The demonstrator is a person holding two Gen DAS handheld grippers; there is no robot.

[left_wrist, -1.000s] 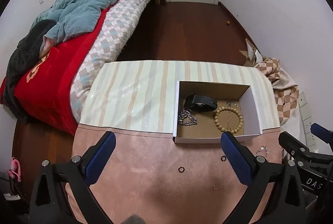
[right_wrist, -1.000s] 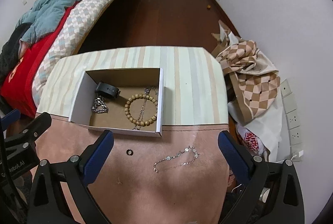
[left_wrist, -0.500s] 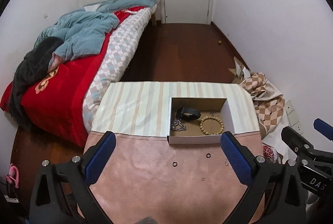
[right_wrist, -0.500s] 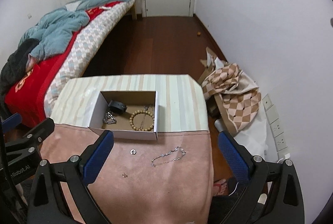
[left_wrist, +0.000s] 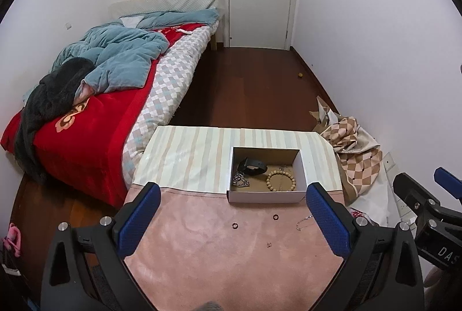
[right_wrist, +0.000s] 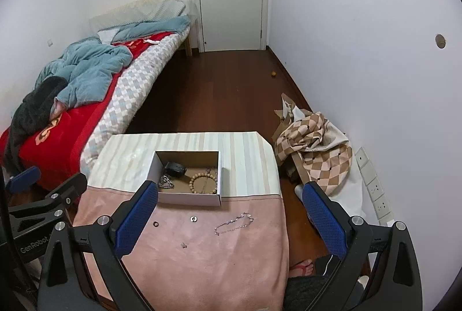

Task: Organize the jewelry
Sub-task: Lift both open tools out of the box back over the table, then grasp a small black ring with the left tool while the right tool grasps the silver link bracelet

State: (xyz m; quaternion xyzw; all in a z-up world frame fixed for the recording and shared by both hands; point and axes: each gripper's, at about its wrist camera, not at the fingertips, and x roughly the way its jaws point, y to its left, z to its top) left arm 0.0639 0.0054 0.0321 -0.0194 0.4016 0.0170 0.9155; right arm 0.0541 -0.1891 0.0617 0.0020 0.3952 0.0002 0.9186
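Left gripper wide open, holds nothing, high above pink cloth. Right gripper also wide open, empty. White cardboard box sits at border of pink cloth and striped cloth; inside lie black band, metal chain, wooden bead bracelet. Outside box on pink cloth: silver chain bracelet, two small rings, tiny earring.

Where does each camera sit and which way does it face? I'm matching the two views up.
Left wrist: on the left gripper, high over the table, facing the box, bed and door; the right gripper shows at right.
Right wrist: on the right gripper, same heading; the left gripper's tip and a foot show.
Shared: box, bead bracelet, silver chain.
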